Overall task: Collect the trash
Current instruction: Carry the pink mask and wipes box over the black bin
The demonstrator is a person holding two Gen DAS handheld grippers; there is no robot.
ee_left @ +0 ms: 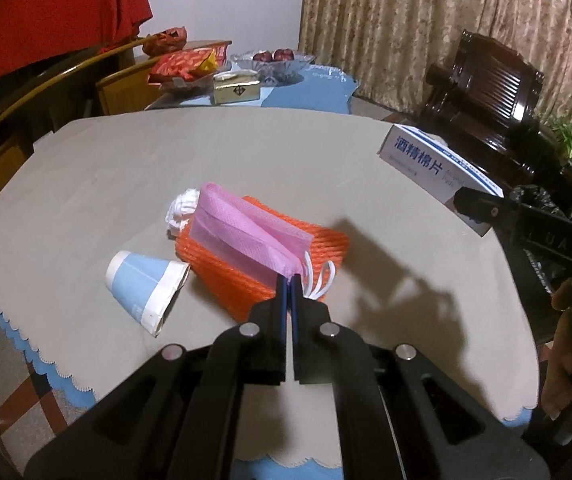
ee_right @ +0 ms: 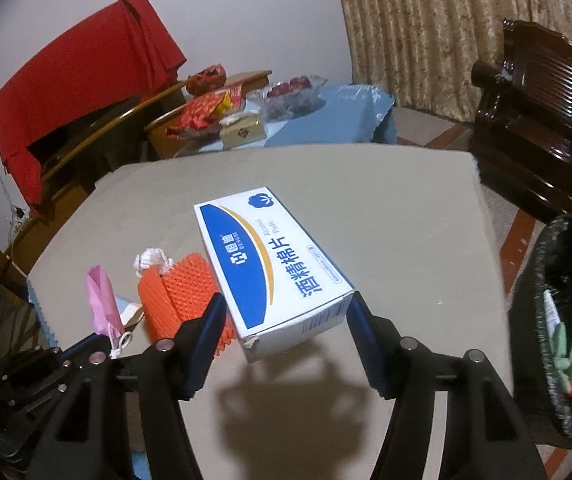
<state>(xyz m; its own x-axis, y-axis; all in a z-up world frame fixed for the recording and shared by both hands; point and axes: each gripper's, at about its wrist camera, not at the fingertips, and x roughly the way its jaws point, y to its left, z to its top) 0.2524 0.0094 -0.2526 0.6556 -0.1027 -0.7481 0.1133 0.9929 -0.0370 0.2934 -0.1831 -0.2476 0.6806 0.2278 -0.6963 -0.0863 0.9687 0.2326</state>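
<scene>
L tongs [ee_left: 289,280] clamped on corner of pink mask [ee_left: 242,234], mask lifted off desk [ee_left: 126,168] w/ ear loops dangling. Below it: orange foam net [ee_left: 246,280], white tissue wad [ee_left: 182,208] at its far end, blue paper cup [ee_left: 146,286] on its side. R tongs hold white/blue box [ee_left: 430,164] at right edge.

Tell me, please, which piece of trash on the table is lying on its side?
The blue paper cup: it lies tipped over, open mouth sideways, beside the orange foam net. The crumpled white tissue is merely bunched.
</scene>
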